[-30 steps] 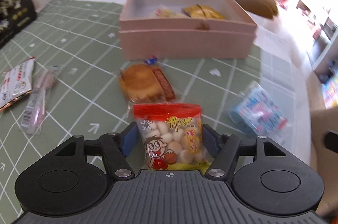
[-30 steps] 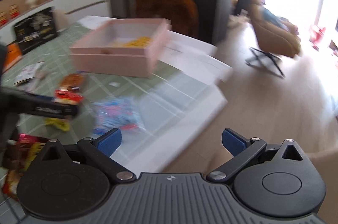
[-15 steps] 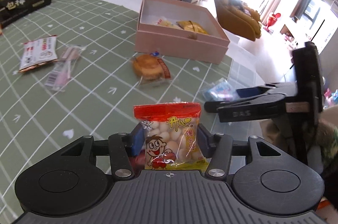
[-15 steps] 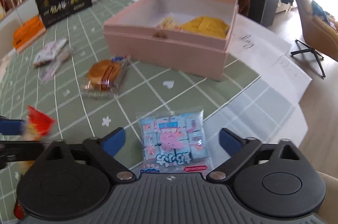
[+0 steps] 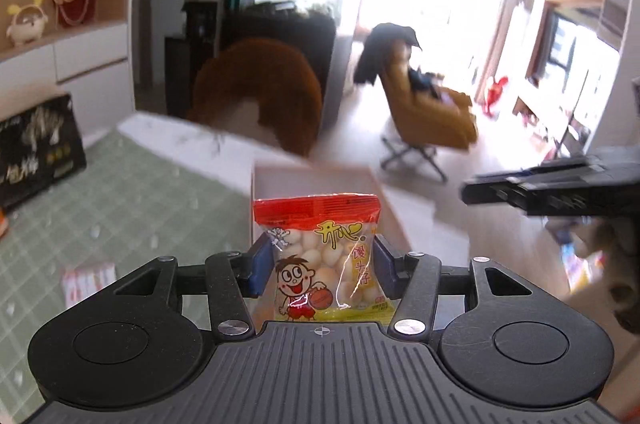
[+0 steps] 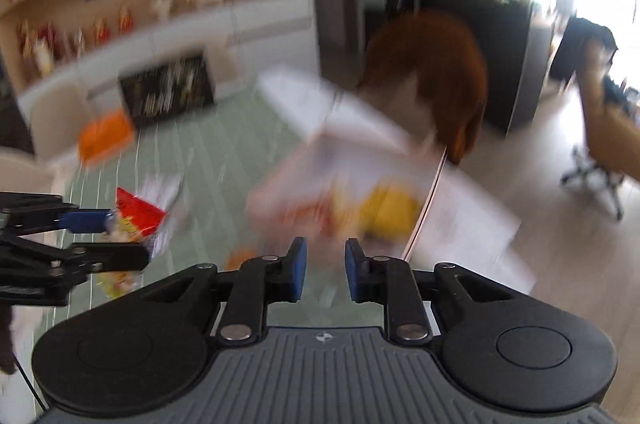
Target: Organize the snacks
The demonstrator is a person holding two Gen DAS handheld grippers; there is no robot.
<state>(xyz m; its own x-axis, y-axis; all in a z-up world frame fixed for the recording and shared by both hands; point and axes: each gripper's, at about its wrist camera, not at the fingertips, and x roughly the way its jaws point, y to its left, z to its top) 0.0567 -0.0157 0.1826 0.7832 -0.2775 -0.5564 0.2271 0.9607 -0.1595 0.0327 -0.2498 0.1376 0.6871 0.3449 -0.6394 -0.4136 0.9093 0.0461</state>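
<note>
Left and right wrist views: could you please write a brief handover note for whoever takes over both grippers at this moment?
Left gripper: shut on the red-topped snack bag, held upright, facing the pink box.
Right gripper: shut; nothing shows between its fingers, though that view is blurred.
Done: a yellow packet already lies in the box, with other wrappers too blurred to name.
Left: put the bag in the box, then probably collect the loose packet on the green tablecloth.
</note>
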